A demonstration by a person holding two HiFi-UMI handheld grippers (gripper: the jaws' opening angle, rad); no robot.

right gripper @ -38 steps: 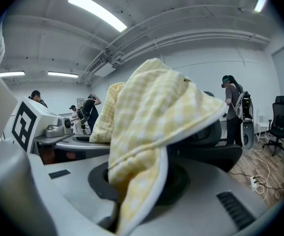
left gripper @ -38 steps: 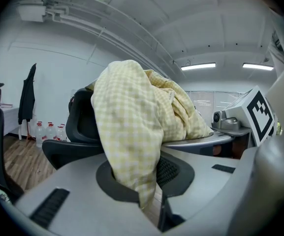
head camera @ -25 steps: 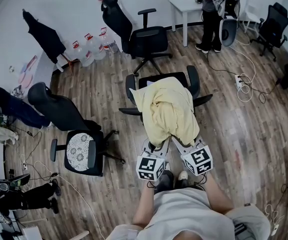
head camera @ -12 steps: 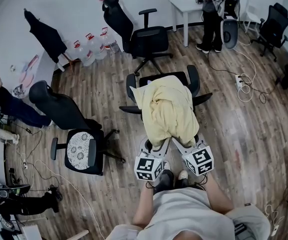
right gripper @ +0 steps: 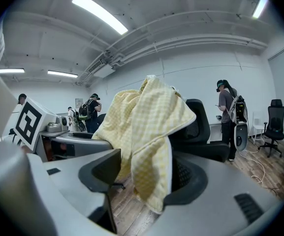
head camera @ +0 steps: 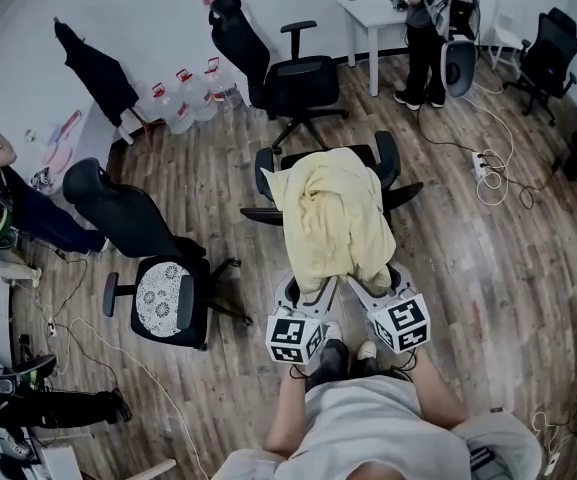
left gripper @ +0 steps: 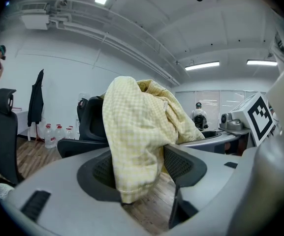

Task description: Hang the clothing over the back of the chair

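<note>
Office, yellow checked clothing (head camera: pixel 333 218) over chair (head camera: pixel 387 160), between opening left tongs (left gripper: pixel 142 169), released right tongs (right gripper: pixel 142 173)

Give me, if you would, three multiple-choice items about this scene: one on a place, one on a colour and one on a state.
1. Which chair carries the clothing?
A. the chair just ahead of the person
B. the chair with the patterned seat
C. the chair near the white table

2. What colour is the clothing?
A. dark blue
B. pale yellow
C. red

3. How does the clothing lie?
A. folded flat on the seat
B. on the floor
C. draped over the chair's back

Answers:
1 A, it hangs on the chair directly before the person.
2 B, yellow checks show in both gripper views.
3 C, it hangs from the chair's back with its hem clear of the floor.
</note>
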